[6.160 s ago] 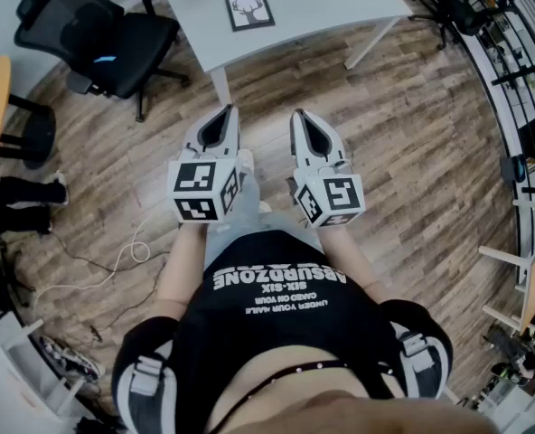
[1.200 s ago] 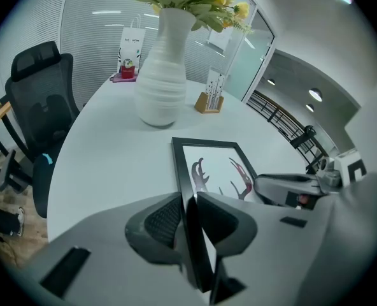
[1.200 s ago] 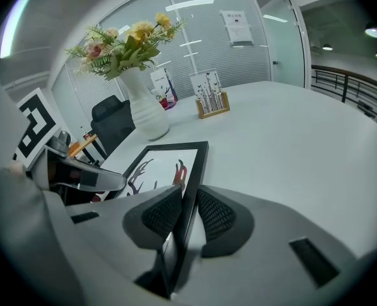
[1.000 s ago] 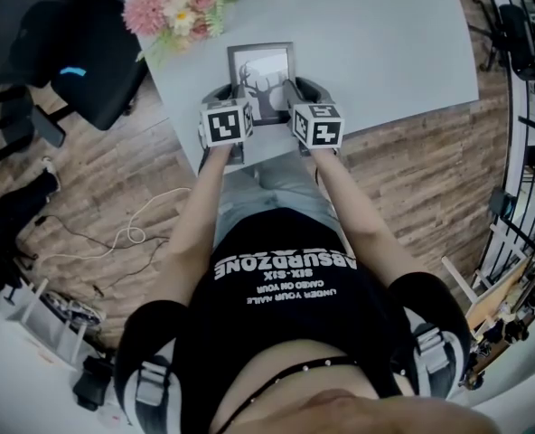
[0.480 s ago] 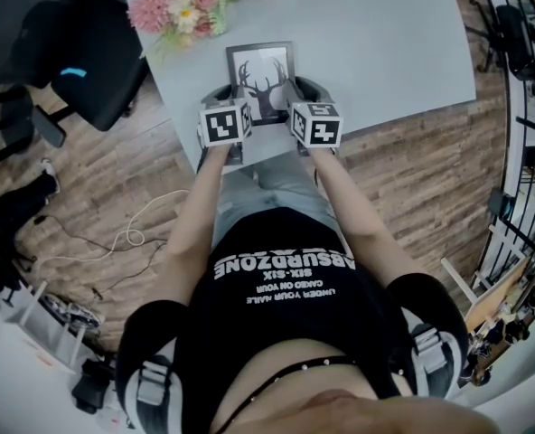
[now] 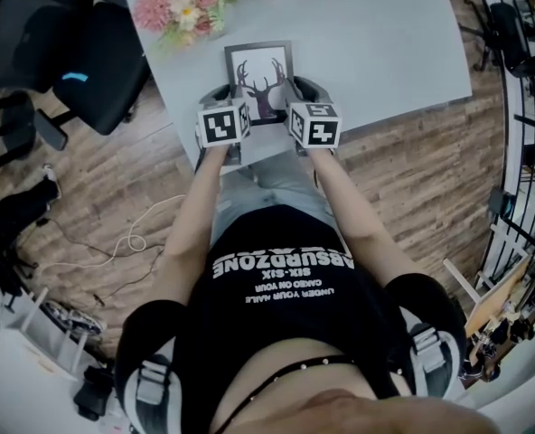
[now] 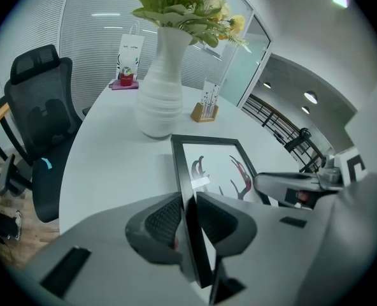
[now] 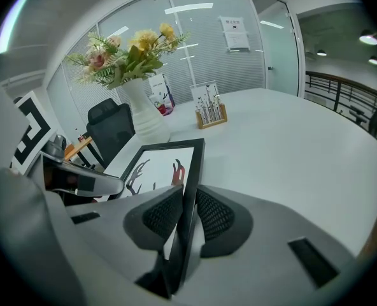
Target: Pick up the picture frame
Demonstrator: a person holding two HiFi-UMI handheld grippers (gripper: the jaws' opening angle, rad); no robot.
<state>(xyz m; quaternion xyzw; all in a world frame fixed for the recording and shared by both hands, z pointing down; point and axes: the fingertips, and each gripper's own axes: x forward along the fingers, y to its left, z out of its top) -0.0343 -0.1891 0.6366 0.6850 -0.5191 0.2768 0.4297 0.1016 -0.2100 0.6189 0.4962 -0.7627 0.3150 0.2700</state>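
Head view | left hand-held gripper (image 6: 228,94), right hand-held gripper (image 6: 295,90) clamp black picture frame (image 6: 259,69)

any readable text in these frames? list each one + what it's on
"ABSURDZONE": shirt print, upside down in head view.
"SIX-SIX": shirt, next line.
Two smaller shirt lines: too small to read.
Wall sign: blurred.
Paper bag, card stand: print unreadable.
Picture frame: antler drawing, no text.

Arms reach forward side by side, left tongs (image 7: 190,217) and right tongs (image 8: 188,213) each clamped on the picture frame (image 6: 260,70).
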